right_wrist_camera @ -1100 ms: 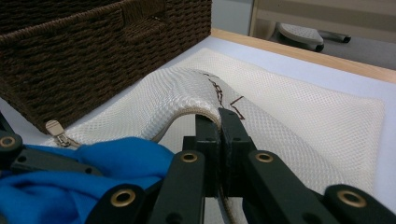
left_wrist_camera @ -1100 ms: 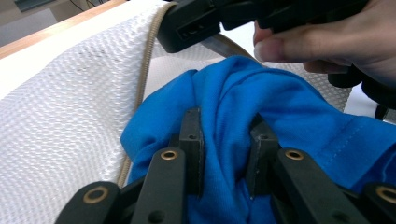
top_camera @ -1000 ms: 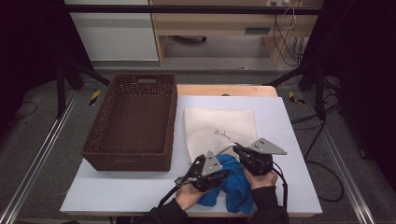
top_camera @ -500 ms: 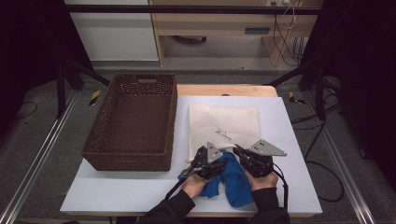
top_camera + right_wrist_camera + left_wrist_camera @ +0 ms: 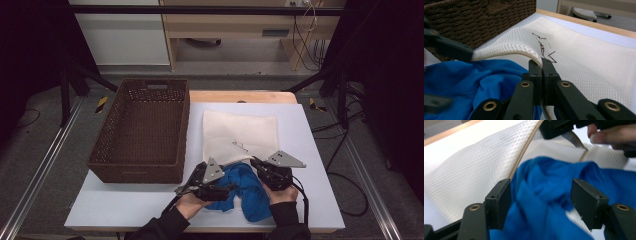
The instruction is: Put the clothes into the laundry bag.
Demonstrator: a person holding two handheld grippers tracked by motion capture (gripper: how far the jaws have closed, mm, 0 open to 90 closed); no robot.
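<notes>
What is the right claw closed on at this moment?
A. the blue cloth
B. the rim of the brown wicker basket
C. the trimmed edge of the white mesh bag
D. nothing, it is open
C: in the right gripper view the right claw has its jaws shut on the beige-trimmed edge of the white mesh bag, lifting it above the blue cloth.
</notes>
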